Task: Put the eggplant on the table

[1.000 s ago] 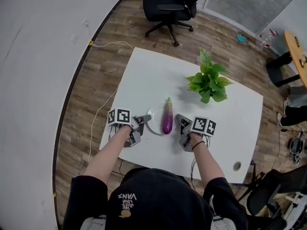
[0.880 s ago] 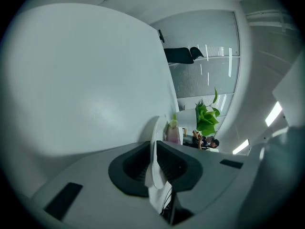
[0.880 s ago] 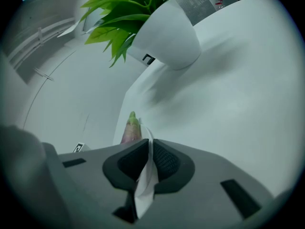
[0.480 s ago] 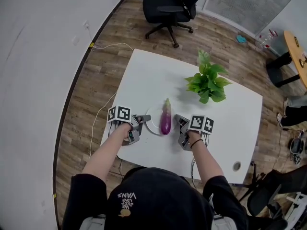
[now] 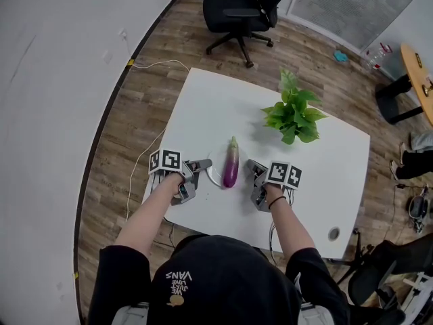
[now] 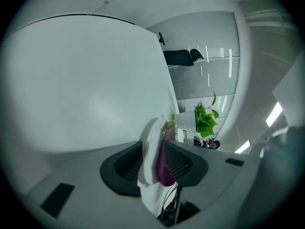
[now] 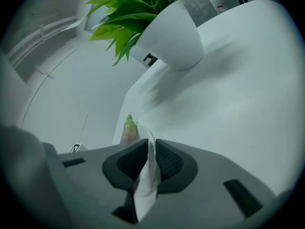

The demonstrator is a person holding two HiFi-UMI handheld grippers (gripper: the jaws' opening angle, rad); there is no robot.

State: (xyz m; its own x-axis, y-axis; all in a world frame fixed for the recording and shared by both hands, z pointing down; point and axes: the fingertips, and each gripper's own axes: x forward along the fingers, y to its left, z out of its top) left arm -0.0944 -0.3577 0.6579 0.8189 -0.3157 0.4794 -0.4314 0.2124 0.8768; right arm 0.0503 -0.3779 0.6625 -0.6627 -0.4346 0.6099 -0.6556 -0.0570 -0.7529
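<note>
Eggplant [image 5: 231, 167], purple with a green stem end, lay lengthwise on the right part of a white plate [image 5: 214, 162] near the front edge of the white table [image 5: 223, 107], its stem pointing away from the person toward the far side. Both bare forearms reached forward from the black-sleeved shoulders and angled inward, so the two tools faced the plate from opposite sides and tipped down toward the tabletop. The left gripper [image 6: 155, 162] sat at the plate's left rim; its jaws had just been opening and stood wide apart, with the rim and the purple end of the eggplant showing between them and neither pad pressing on them. The left hand [image 5: 174, 181] was wrapped round the handle below its marker cube [image 5: 166, 162]. The right gripper [image 7: 150, 163] came in from the other side, its jaws drawn close together and pinching the thin white rim of the plate, the eggplant's green tip visible just beyond them in the right gripper view. The right hand [image 5: 273, 193], with a dark band [image 5: 279, 204] at the wrist, held its handle beneath the second marker cube [image 5: 285, 175]. A leafy green plant [image 5: 293, 116] in a white pot stood farther back on the table, well apart from the plate.
</note>
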